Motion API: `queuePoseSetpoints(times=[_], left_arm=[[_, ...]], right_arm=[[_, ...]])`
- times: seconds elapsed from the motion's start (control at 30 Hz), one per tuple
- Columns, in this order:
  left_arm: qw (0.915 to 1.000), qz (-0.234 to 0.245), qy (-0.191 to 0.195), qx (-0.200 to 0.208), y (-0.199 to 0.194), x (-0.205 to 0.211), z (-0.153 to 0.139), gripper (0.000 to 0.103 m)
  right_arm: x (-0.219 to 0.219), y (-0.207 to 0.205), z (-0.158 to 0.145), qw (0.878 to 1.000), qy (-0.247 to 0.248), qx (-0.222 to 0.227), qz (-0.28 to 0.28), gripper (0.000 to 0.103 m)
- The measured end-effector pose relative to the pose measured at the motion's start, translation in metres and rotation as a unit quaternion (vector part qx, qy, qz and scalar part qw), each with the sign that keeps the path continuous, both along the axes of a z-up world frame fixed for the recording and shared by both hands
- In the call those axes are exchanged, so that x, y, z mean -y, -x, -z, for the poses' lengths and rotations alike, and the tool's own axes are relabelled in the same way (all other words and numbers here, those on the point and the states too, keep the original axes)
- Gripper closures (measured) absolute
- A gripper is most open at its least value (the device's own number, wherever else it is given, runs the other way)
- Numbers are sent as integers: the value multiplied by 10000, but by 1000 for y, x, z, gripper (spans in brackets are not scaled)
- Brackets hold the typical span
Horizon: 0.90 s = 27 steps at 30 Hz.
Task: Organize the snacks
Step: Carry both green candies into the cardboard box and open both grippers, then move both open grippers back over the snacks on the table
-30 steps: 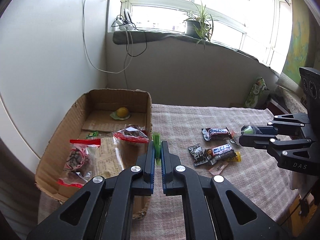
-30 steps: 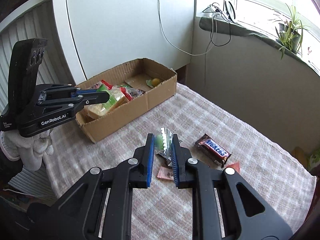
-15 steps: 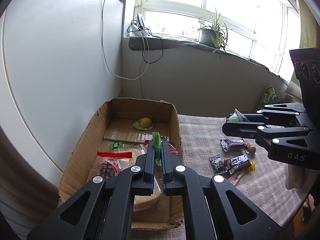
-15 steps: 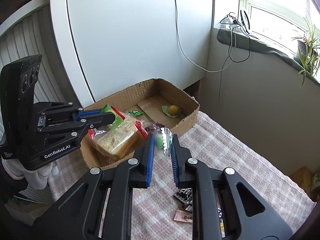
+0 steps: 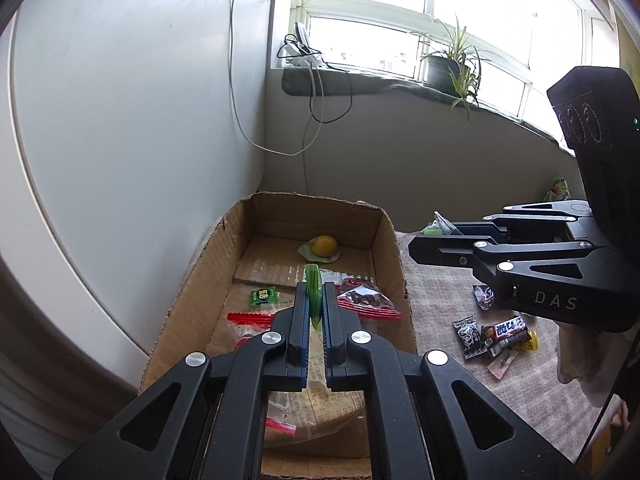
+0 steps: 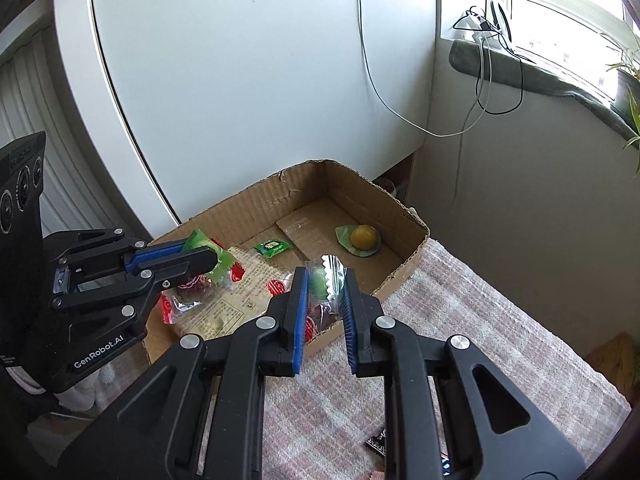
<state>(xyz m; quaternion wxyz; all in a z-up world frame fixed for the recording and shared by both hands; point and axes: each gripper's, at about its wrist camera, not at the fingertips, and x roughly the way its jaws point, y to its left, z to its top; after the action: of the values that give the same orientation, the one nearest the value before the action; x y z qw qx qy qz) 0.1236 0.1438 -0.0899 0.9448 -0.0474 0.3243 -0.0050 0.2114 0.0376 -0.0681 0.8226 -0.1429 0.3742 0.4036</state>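
Over the cardboard box (image 5: 394, 248), both hand-held grippers hover level, left (image 5: 315, 300) and right (image 6: 325, 280) each clamping a green snack.

Left tool (image 5: 314, 304) nearly closed, pinching; right tool (image 6: 325, 284) wider, gripping.

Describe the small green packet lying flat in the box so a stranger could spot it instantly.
Find the open cardboard box against the white panel. On its bare floor, between the yellow round sweet on a green wrapper at the far end and the red-edged clear bags nearer, lies the small green packet. It alone is flat, opaque green with white print.
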Motion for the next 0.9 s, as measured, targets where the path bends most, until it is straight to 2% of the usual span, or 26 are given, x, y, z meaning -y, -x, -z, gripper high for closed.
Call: queuePoseSetpoints(times=[0.23,0.43,0.47,0.53,0.6,0.67,0.7,0.73,0.87,0.9], left_arm=[[10000,-70,-47,-16,-3,-6,1,98],[9998,-144,-162,-21,-3,-7,1,92],[9997,-157,-177,-23,-3,-8,1,90],[9997,-179,-190,-15,-3,-9,1,84],[9996,-186,-203,-11,-3,-9,1,84],[9994,-231,-250,-9,-3,-8,1,71],[9993,-270,-267,9,-2,-8,0,55],[9992,-299,-272,33,-1,-9,0,43],[9989,-365,-296,49,0,-7,-2,35],[9987,-394,-320,49,0,-7,-2,29]], right_arm=[[-10,-14,10,9998,-4,-197,9,86],[-14,-22,12,9997,-10,-228,63,84],[-14,-23,12,9997,-6,-221,86,80],[-14,-24,11,9998,-17,-153,134,48],[-11,-23,8,9998,-77,-42,193,32],[-9,-21,4,9997,-92,64,229,26],[-8,-21,3,9996,-75,112,267,20],[-7,-20,1,9994,-62,155,308,14],[-1,-19,-4,9989,-80,255,392,10],[0,-18,-6,9987,-70,271,417,10]])
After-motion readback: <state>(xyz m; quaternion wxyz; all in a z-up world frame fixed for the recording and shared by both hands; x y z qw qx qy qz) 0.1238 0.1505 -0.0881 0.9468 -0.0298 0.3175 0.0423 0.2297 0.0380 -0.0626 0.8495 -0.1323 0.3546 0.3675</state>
